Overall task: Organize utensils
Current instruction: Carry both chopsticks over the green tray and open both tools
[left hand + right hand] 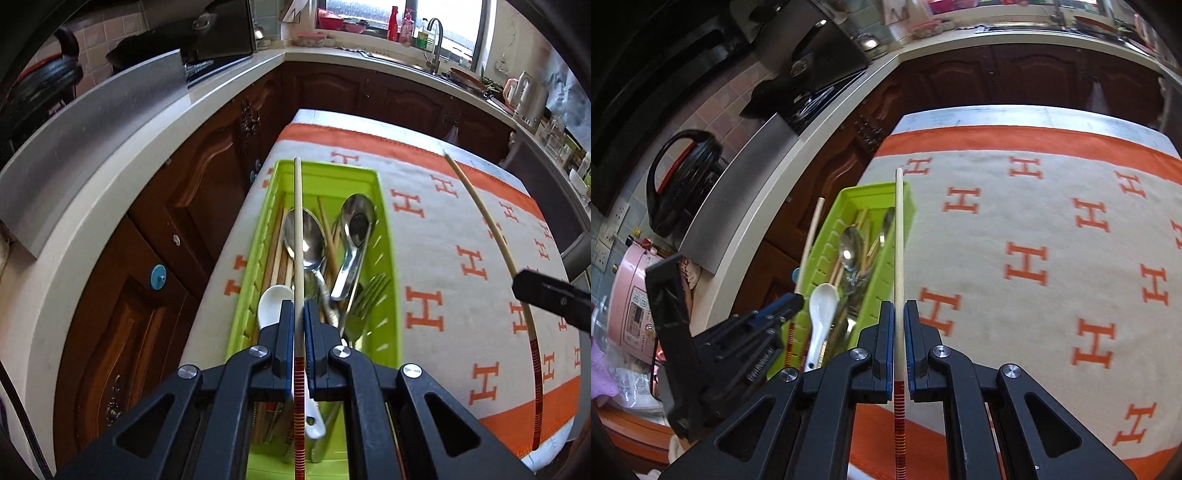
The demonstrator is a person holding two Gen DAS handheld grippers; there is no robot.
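Observation:
A lime green utensil tray (388,266) lies on the table's left side, holding metal spoons (306,236), a fork (369,295), a white ceramic spoon (271,302) and wooden chopsticks. My left gripper (299,314) is shut on a pale chopstick (298,229) with a red striped end, held over the tray along its length. My right gripper (898,314) is shut on a matching chopstick (899,240), held above the cloth just right of the tray (882,266). The left gripper (775,306) shows at the left of the right wrist view.
The table wears a beige cloth (1052,229) with orange H letters and orange border. A curved white counter (147,147) with brown cabinets runs left and behind. A black pot (683,181) and pink cooker (631,306) stand on the left counter; a sink tap (436,37) is at the back.

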